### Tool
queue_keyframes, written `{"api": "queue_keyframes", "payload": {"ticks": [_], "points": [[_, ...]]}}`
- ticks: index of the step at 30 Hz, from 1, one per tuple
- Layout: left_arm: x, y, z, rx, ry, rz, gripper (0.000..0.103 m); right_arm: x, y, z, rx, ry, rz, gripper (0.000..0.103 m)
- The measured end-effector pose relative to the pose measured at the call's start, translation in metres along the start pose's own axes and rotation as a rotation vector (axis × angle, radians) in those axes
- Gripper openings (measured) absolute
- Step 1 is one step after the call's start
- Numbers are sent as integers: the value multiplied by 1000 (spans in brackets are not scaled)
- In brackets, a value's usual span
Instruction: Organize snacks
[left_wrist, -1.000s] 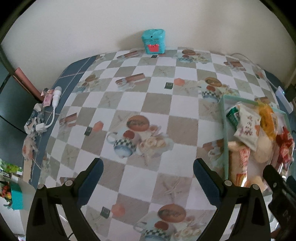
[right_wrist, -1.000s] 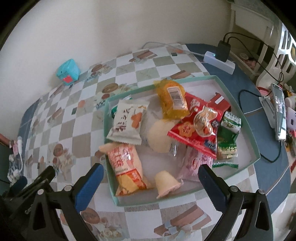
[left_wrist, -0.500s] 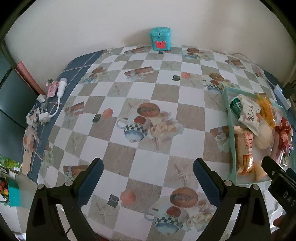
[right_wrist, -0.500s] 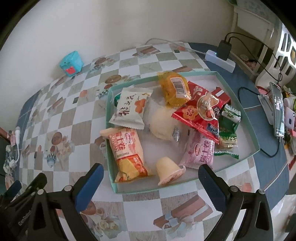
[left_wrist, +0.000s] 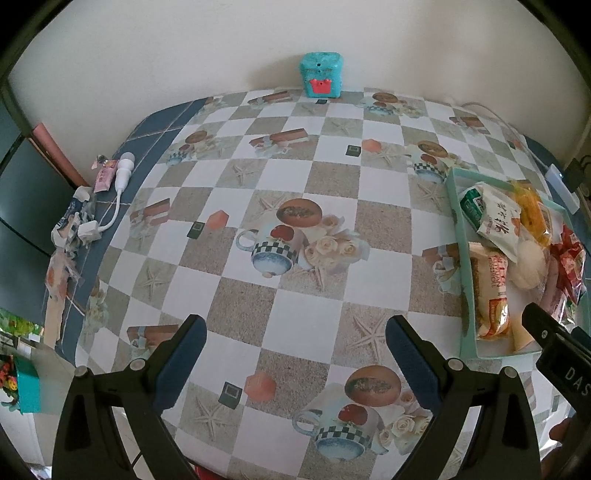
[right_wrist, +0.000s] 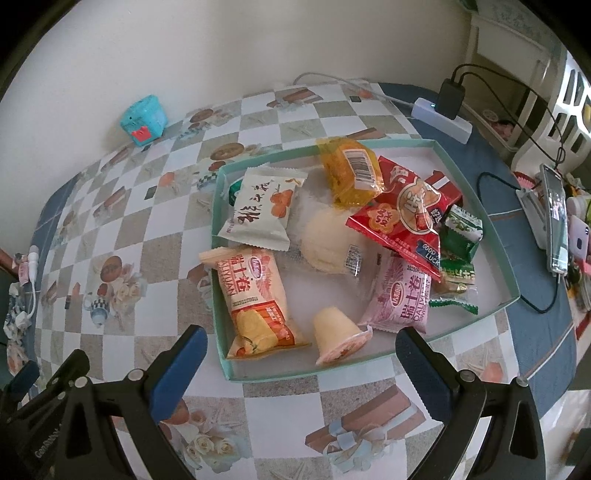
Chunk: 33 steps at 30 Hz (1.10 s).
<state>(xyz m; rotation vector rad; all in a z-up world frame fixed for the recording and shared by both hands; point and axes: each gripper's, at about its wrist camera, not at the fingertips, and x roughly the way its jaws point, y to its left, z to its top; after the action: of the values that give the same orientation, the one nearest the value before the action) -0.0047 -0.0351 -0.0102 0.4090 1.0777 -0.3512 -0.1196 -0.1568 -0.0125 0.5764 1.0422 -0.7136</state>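
Note:
A shallow teal tray (right_wrist: 476, 192) sits on the checked tablecloth and holds several snacks. Among them are an orange roll-cake pack (right_wrist: 255, 299), a white pack (right_wrist: 264, 206), a yellow bag (right_wrist: 349, 170), a red bag (right_wrist: 404, 214), a pink pack (right_wrist: 402, 299) and a jelly cup (right_wrist: 338, 341). My right gripper (right_wrist: 301, 341) hangs open above the tray's near edge, with nothing between its fingers. My left gripper (left_wrist: 295, 332) is open over the bare cloth, left of the tray (left_wrist: 456, 206). The orange pack (left_wrist: 491, 291) shows at its right.
A teal toy box (left_wrist: 321, 75) stands by the wall at the back. A white charger and crumpled wrappers (left_wrist: 79, 229) lie at the table's left edge. A power strip (right_wrist: 443, 116), cables and a phone on a stand (right_wrist: 552, 218) are right of the tray.
Both grippers have drawn back and up from the table, so more of the cloth and tray shows. The snacks have not moved. Both stay open.

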Motion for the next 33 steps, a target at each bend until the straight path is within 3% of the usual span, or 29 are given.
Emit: {"api": "queue_keyframes", "payload": {"ticks": [33], "points": [[13,15,1,-40,33,4,98,6,4,0,-31,19,5,103]]}}
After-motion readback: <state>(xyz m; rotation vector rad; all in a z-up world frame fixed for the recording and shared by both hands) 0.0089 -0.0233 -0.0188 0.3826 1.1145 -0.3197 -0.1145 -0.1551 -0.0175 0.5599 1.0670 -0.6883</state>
